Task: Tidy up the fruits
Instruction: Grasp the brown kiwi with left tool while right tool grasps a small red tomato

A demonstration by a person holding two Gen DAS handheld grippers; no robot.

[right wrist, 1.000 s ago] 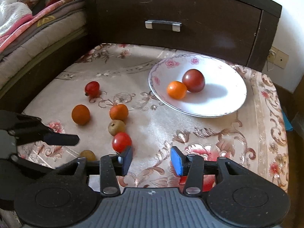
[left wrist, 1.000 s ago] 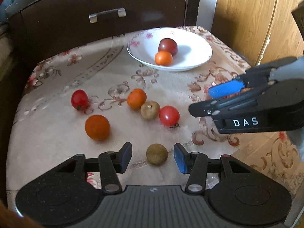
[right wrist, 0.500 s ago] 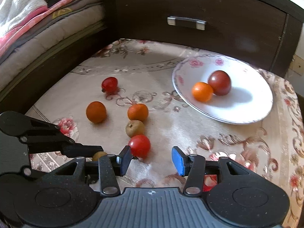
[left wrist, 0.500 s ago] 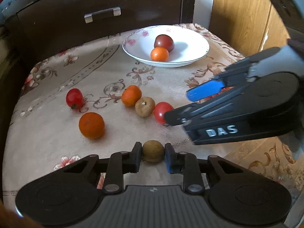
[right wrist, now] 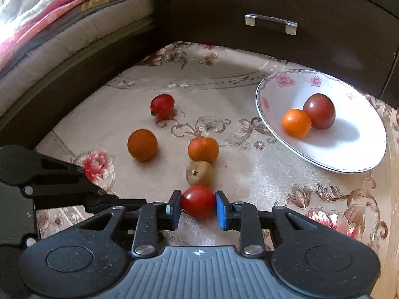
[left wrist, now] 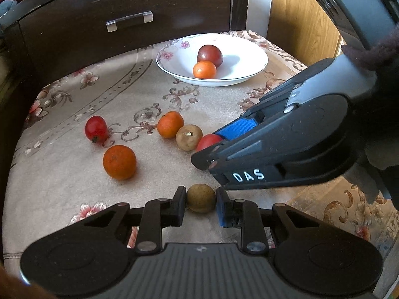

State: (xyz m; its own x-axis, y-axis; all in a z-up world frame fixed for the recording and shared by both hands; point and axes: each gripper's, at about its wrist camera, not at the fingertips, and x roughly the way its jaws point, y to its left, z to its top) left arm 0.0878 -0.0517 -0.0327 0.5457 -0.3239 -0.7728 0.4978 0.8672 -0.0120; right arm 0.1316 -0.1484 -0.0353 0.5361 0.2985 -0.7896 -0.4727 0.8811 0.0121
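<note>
On cloth: left tool (left wrist: pixel 201 203) grips brown fruit (left wrist: pixel 201 197), right tool (right wrist: pixel 198 205) red tomato (right wrist: pixel 198 201), seemingly; four fruits loose, two in bowl (left wrist: pixel 251 49).

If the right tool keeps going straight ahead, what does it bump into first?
The right tool already grips a red tomato. Straight ahead, that tomato would likely meet the brownish fruit first, then the orange behind it.

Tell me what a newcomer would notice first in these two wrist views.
Probably both grippers closed on fruit at once: the left gripper pinches a brown round fruit at the near edge of the cloth, and the right gripper clamps a red tomato beside it. Next, the white bowl at the far right, holding a small orange and a dark plum-coloured fruit.
</note>
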